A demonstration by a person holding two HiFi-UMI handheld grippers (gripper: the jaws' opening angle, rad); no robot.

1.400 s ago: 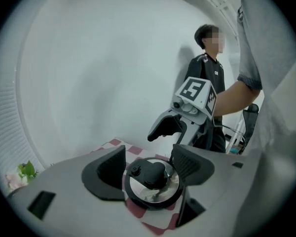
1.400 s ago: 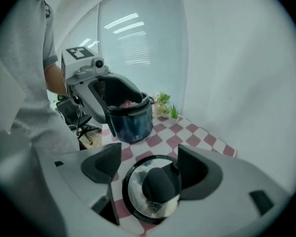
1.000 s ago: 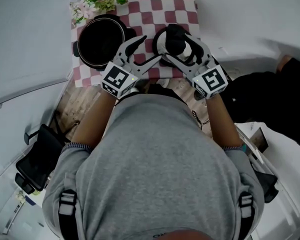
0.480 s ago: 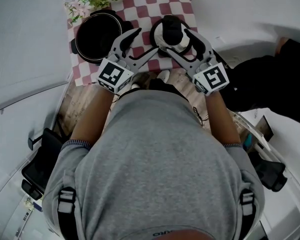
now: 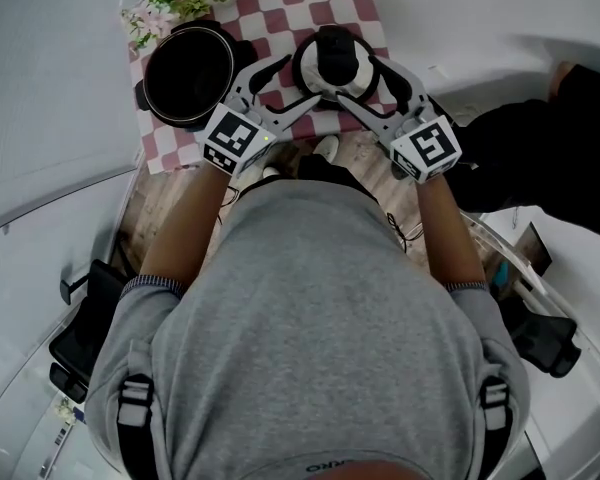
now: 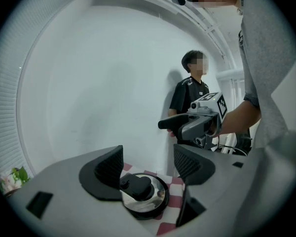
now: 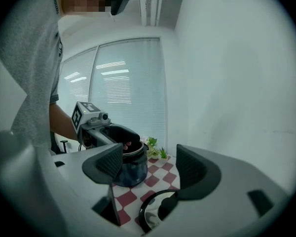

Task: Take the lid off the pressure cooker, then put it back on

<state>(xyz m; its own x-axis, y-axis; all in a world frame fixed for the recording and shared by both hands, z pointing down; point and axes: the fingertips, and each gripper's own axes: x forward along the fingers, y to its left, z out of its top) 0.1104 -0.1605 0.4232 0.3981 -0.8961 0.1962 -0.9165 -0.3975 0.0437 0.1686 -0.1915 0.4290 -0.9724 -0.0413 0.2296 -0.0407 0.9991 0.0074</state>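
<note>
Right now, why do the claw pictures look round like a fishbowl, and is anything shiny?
Left and right gripper views: wide-angle lenses bend everything into a circle with black corners. Left gripper view: the left claw looks soft-edged up close; the lid glints. Right gripper view: the window blinds glow. Head view: even light, sharp.

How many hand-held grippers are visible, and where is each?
2. The left hand-held gripper, jaws apart, is left of the round steel lid with black knob, beside the open black pressure cooker pot. The right hand-held gripper, jaws apart, is right of that lid. None seems hidden.
</note>
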